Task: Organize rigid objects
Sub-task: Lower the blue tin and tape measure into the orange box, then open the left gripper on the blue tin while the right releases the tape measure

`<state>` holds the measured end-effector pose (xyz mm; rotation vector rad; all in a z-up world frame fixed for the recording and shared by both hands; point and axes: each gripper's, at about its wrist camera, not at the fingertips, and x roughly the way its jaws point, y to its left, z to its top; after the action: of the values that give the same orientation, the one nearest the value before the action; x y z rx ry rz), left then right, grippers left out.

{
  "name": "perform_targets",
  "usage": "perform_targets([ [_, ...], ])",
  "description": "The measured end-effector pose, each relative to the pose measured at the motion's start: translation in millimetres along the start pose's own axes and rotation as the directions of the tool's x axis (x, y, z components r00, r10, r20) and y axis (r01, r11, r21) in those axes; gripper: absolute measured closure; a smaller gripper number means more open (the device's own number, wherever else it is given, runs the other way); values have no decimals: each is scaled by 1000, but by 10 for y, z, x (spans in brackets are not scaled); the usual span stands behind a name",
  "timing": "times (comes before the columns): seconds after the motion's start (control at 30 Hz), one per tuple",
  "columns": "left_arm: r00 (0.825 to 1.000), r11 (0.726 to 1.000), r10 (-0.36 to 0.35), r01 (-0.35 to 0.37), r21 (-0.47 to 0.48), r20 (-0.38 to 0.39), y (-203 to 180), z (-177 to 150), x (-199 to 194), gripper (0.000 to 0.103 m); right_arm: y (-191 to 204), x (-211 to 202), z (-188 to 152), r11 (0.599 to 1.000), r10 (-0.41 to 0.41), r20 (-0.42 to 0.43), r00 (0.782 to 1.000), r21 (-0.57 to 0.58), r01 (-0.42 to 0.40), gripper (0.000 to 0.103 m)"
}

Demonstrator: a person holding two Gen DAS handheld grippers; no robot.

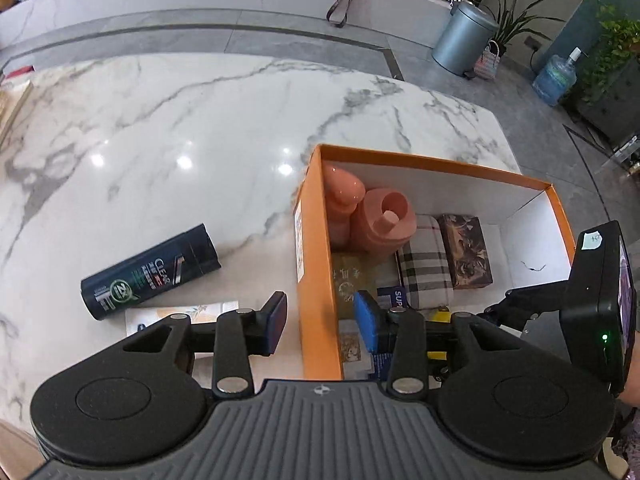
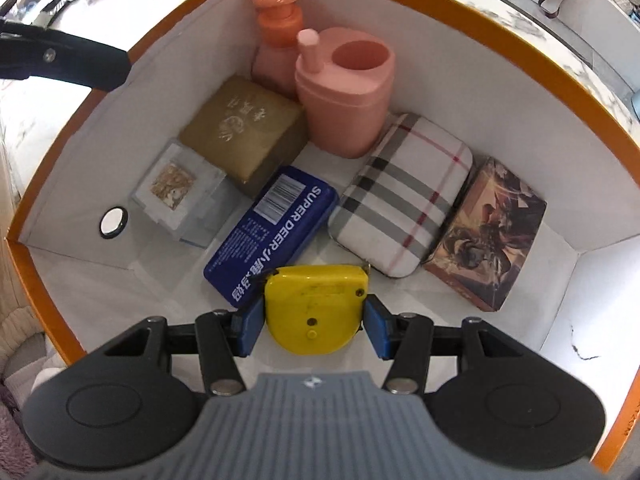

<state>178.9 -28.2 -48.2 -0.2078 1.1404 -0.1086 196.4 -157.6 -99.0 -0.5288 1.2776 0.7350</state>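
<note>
In the box (image 2: 520,24) we find two bottles (image 2: 344,92) at twelve o'clock, a checked case (image 2: 404,196) and a printed carton (image 2: 488,232) toward three, the tape measure (image 2: 316,304) at six. A shampoo bottle (image 1: 150,270) lies outside, nine o'clock of the box.

Right gripper (image 2: 314,320) fingers (image 2: 252,326) clamp yellow tape measure (image 2: 314,304) inside orange box (image 2: 480,28).

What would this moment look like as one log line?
right gripper: shut on yellow tape measure, inside orange box | left gripper: open, empty | dark bottle: on table
</note>
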Motion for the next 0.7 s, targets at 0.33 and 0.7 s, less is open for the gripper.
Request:
perform_targets([
  [0.33, 999, 998, -47, 47, -46, -9, 167, -34, 52, 57, -100, 8, 110, 997, -52, -55, 997, 47, 55, 48],
  [0.7, 996, 995, -86, 86, -58, -6, 258, -54, 36, 57, -7, 4, 105, 998, -44, -94, 995, 47, 48, 48],
])
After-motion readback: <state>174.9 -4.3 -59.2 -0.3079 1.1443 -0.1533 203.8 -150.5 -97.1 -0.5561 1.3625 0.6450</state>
